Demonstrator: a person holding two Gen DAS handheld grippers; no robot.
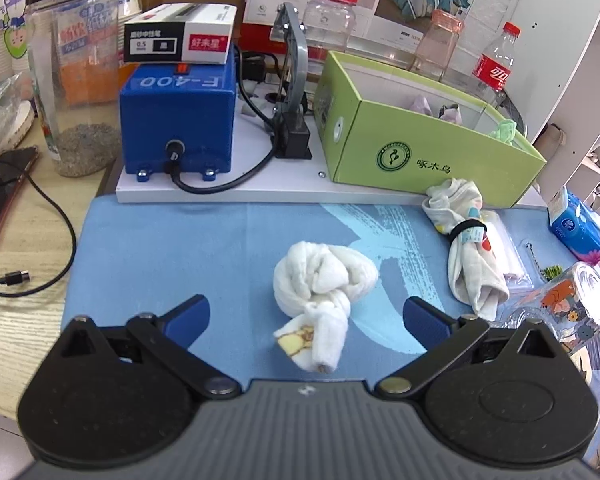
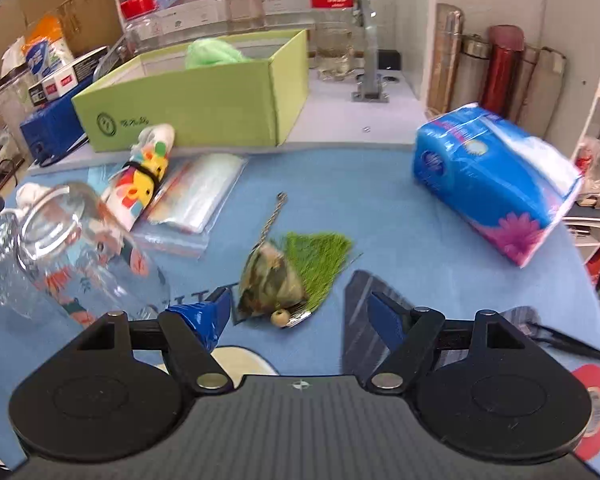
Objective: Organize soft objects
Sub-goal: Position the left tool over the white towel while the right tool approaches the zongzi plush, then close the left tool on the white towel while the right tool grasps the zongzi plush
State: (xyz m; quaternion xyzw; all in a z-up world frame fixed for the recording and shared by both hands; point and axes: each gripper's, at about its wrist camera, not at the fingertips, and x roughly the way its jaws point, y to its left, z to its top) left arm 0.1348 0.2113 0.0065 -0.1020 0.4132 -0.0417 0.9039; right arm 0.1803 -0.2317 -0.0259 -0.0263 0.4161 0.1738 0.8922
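A knotted white towel (image 1: 324, 286) lies on the blue mat (image 1: 172, 252), just ahead of my left gripper (image 1: 306, 314), which is open with nothing between its fingers. A printed cloth roll with a black band (image 1: 470, 240) (image 2: 144, 178) lies beside the green box (image 1: 420, 140) (image 2: 204, 96), which holds several soft items, one of them green (image 2: 214, 53). My right gripper (image 2: 300, 308) is open over a camouflage pouch with a green tassel (image 2: 278, 280), and the pouch lies between its fingertips without touching them.
A clear printed glass (image 2: 60, 248) (image 1: 568, 300) lies on its side at the mat's edge. A zip bag (image 2: 196, 196), a blue tissue pack (image 2: 496, 184) (image 1: 578, 226), a blue F-400 machine (image 1: 178, 116), a plastic jar (image 1: 74, 76), bottles and flasks (image 2: 500, 68) surround the mat. A phone (image 1: 0, 196) lies left.
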